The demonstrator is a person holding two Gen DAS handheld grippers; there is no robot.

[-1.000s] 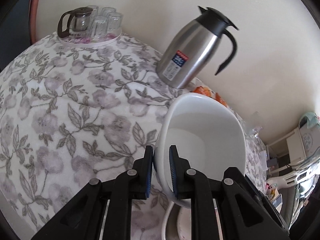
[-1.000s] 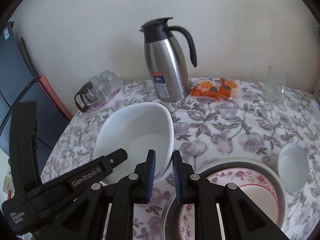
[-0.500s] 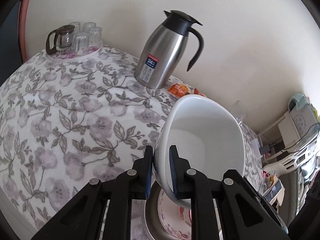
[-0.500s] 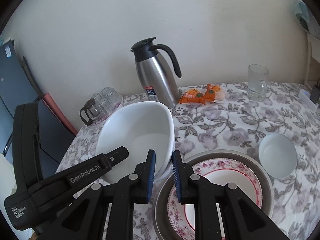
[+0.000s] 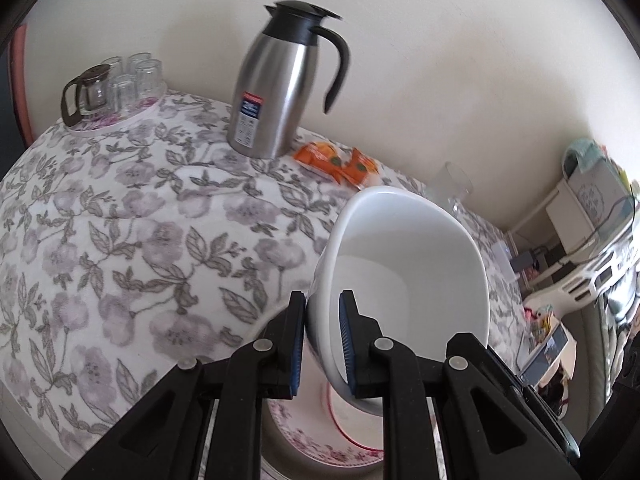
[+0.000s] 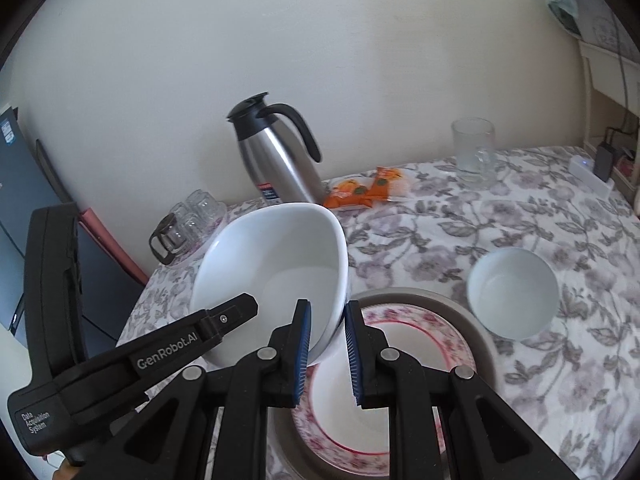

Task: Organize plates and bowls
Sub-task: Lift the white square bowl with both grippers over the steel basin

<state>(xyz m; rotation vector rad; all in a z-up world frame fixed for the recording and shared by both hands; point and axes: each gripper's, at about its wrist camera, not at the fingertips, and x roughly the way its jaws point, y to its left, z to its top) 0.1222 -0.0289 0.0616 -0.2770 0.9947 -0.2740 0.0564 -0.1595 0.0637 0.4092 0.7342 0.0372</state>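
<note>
Your table carries a grey tray with a floral plate. Above it hangs the big bowl, its rim pinched by both your left gripper and right gripper. A small bowl sits beside the tray.

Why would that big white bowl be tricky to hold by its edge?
The big white bowl looks glazed and shiny, so it is probably slippery. It seems like ceramic, so likely stiff, rather heavy, and breakable if dropped. The left gripper pinches only its rim, and the bowl hangs tilted over the flowered plate, so it might swing.
</note>
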